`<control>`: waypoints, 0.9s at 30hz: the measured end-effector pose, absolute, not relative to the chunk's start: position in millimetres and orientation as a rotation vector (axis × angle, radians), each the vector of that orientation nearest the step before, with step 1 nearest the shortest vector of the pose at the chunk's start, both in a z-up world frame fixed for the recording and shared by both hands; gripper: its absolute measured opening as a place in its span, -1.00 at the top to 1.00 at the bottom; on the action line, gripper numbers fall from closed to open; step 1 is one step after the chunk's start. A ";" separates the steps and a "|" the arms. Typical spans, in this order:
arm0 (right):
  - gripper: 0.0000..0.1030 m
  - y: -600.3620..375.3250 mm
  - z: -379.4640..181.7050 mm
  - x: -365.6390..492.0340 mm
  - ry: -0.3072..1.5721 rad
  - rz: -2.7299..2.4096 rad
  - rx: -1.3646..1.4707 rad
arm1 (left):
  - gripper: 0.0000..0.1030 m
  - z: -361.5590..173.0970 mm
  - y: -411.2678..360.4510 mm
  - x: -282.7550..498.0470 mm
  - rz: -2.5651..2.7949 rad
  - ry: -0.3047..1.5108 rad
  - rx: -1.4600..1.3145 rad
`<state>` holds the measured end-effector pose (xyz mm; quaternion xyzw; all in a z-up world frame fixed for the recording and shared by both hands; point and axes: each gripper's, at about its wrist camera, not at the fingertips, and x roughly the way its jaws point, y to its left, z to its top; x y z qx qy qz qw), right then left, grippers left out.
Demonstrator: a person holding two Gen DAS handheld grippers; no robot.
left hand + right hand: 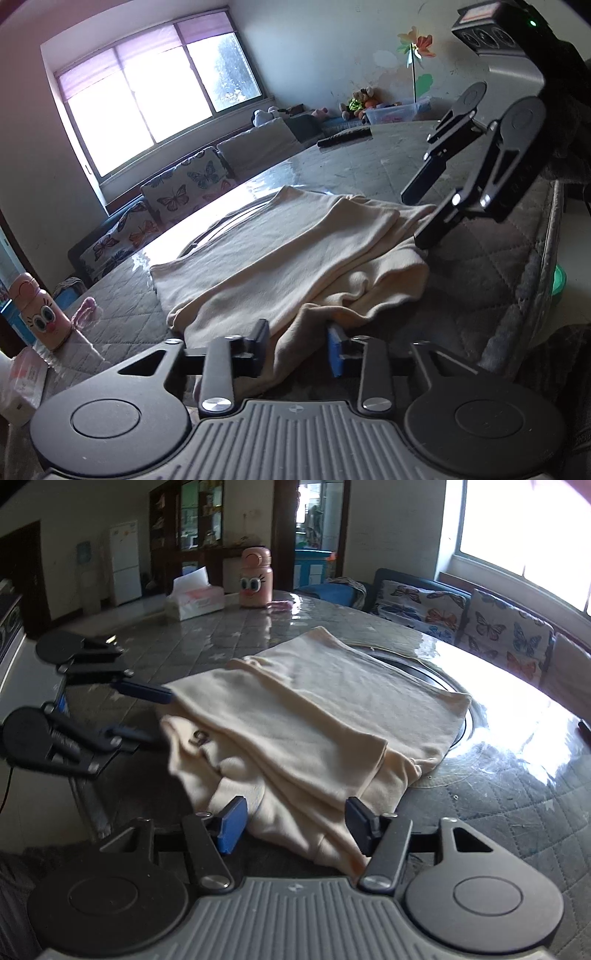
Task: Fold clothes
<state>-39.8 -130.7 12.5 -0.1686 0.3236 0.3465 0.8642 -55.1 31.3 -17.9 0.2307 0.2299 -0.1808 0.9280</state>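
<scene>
A cream garment (295,254) lies partly folded on the quilted grey table cover; it also shows in the right wrist view (317,716). My left gripper (299,343) is open with its jaws either side of the near bunched edge of the garment. My right gripper (295,823) is open at the opposite edge, with cloth lying between its jaws. The right gripper also shows in the left wrist view (421,218), and the left gripper shows in the right wrist view (155,716) at the garment's left edge.
A pink cartoon bottle (256,578) and a tissue box (195,600) stand at the table's far side. A remote (345,137) lies on the table. A butterfly-print sofa (480,624) runs beside the table under the window. The table's edge (546,258) is close to the garment.
</scene>
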 end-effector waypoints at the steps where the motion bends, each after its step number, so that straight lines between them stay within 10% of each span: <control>1: -0.19 -129.7 11.8 -41.3 0.674 0.730 -0.366 | 0.63 -17.5 31.3 -53.2 -0.372 0.470 0.461; 13: -0.30 -105.9 -0.6 -45.0 0.591 0.793 -0.494 | 0.85 11.8 45.9 -9.9 -0.331 0.468 0.283; 21: 0.53 -92.1 -3.4 -13.4 0.635 0.817 -0.419 | 0.79 9.9 51.9 -2.0 -0.337 0.496 0.261; 27: 0.75 -98.1 6.7 1.9 0.667 0.814 -0.327 | 0.56 1.8 59.0 -19.3 -0.332 0.508 0.323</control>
